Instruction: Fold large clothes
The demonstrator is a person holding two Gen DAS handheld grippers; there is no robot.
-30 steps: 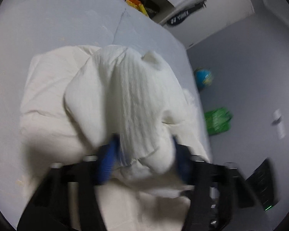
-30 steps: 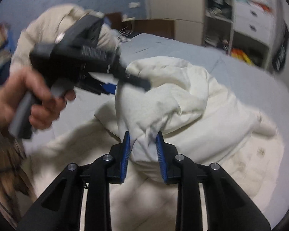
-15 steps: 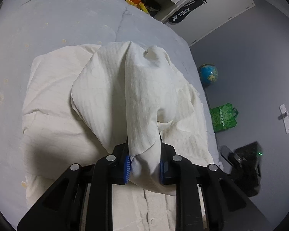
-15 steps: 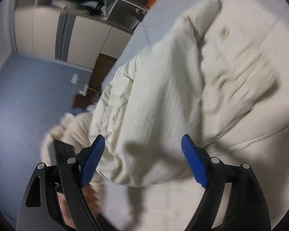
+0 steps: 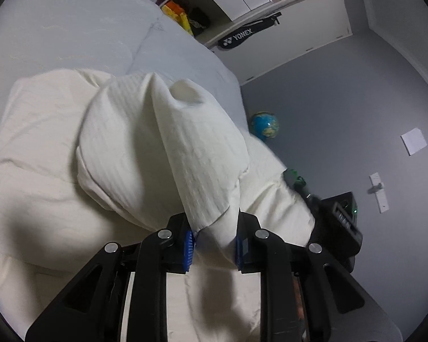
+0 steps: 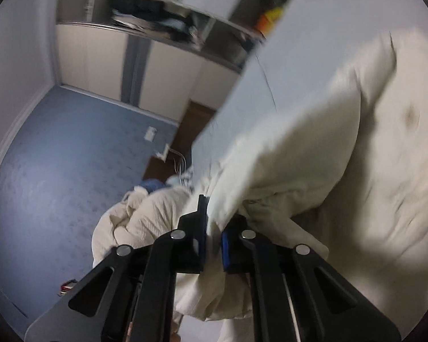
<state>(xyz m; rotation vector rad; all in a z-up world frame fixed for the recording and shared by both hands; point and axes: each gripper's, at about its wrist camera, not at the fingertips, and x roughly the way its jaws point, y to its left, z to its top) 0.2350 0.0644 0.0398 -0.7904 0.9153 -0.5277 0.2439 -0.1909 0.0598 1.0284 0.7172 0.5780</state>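
Pinching the cream garment (image 5: 162, 154) in both, we have our left hand-held gripper (image 5: 214, 242) and right hand-held gripper (image 6: 214, 233) clamped on bunched folds above the bed (image 5: 71, 28).

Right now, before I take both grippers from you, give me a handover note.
Left gripper: shut on a bunched fold of the cream garment, raised off the bed.
Right gripper: its jaws have just closed, shut on another edge of the same garment.
Done: both edges are gripped; the rest lies heaped on the bed.
Left: spread it flat, then fold it; no neat fold shows yet.
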